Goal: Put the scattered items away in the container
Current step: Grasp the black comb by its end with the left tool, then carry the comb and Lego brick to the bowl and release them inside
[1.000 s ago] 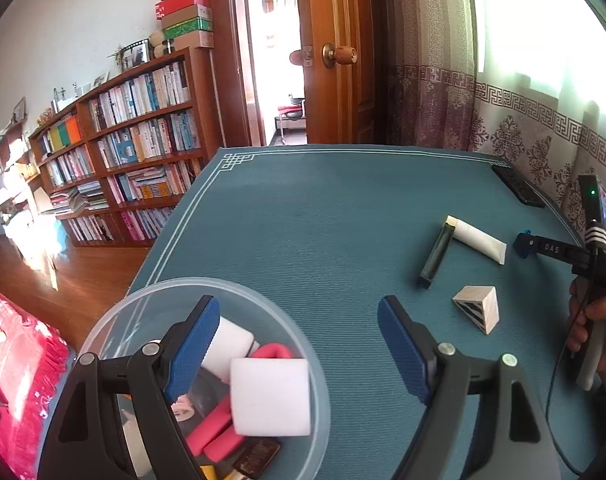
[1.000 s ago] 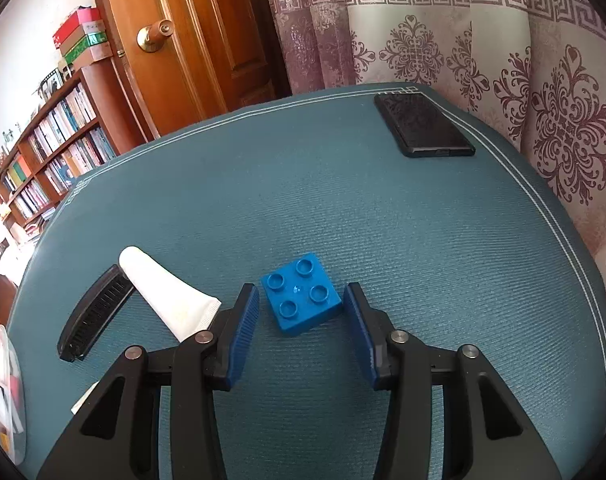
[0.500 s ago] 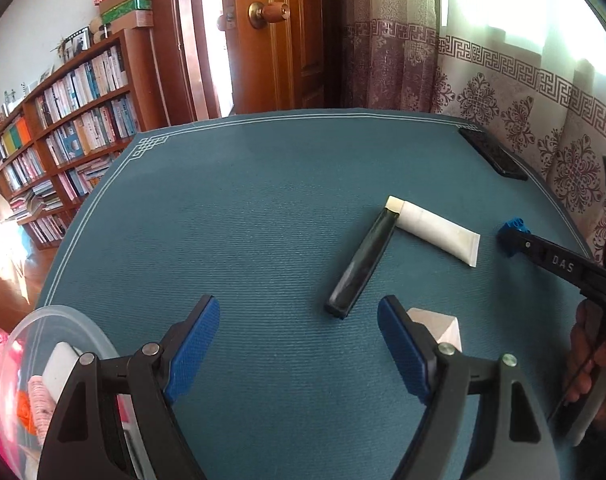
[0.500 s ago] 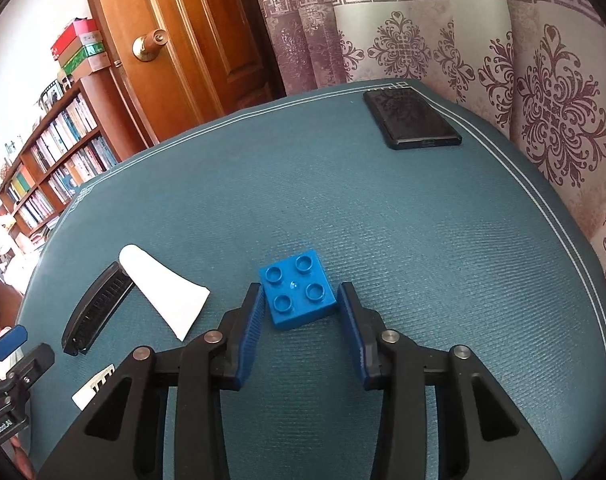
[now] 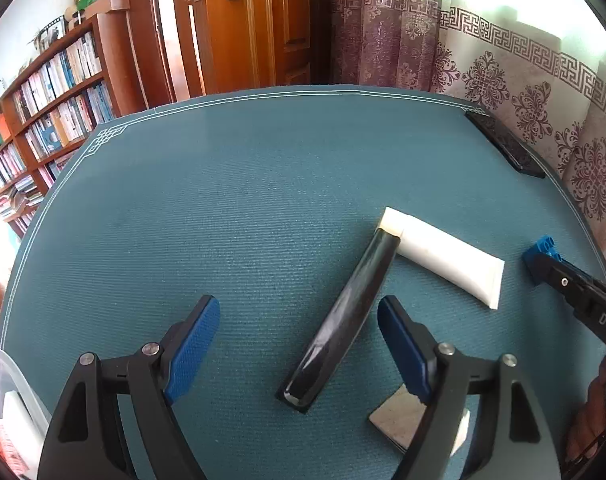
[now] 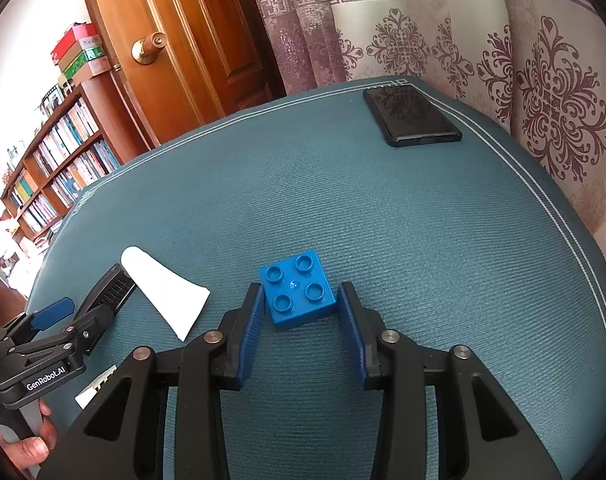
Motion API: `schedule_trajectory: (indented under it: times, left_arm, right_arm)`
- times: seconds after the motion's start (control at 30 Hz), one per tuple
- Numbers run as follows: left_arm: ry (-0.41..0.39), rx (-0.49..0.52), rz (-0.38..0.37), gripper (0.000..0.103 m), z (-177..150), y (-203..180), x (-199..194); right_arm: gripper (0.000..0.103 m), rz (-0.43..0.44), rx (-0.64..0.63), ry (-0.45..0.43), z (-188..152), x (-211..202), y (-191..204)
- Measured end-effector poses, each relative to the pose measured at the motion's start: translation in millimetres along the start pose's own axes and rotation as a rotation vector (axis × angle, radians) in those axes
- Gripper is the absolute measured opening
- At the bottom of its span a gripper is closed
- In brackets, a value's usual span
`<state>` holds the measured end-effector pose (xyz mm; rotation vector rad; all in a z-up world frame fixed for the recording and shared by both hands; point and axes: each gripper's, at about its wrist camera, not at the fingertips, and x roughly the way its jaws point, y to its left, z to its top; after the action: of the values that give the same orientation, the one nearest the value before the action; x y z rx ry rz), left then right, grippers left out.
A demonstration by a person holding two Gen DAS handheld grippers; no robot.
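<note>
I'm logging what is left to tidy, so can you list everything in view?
Brick: one, blue, on the mat between the right pads.
Tube: one, white, mid-mat, its cap end against the comb.
Comb: one, black, lying ahead of the left gripper.
Block: one, pale, partly hidden under the left gripper's right finger.
Container: one, clear, left edge, holding items.
Phone: one, black, far right corner.
Mat: one, teal.
Bookshelf: one, brown, far left.
Left gripper: open.
Right gripper: around the brick.

L gripper [image 5: 297, 344] wide; R gripper [image 6: 299, 312] narrower.
</note>
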<state>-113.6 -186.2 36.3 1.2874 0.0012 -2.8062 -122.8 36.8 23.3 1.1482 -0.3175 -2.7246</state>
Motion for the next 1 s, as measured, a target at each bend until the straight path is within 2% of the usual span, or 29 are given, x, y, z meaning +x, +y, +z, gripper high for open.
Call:
schedule_trajectory:
  times: [0.1, 0.2, 0.37, 0.53, 1.0]
  left_arm:
    - [-0.001, 0.006, 0.006, 0.083, 1.6, -0.6, 4.2]
    - [-0.001, 0.013, -0.014, 0.069, 0.3, -2.5, 6.8]
    - [-0.019, 0.059, -0.027, 0.034, -1.2, -14.6, 2.0]
    - [-0.034, 0.068, -0.027, 0.019, -5.4, -16.6, -5.1]
    - [-0.145, -0.019, -0.050, 0.018, -13.9, 4.3, -59.7]
  right_arm:
    - [0.041, 0.001, 0.001, 0.000, 0.5, 0.0, 0.4]
    - [0.041, 0.001, 0.001, 0.000, 0.6, -0.1, -0.1]
    - [0.041, 0.002, 0.002, 0.000, 0.7, -0.2, -0.5]
    - [0.039, 0.017, 0.020, -0.017, 0.9, -3.1, -4.3]
    - [0.039, 0.005, 0.039, -0.093, 2.8, -24.9, -5.6]
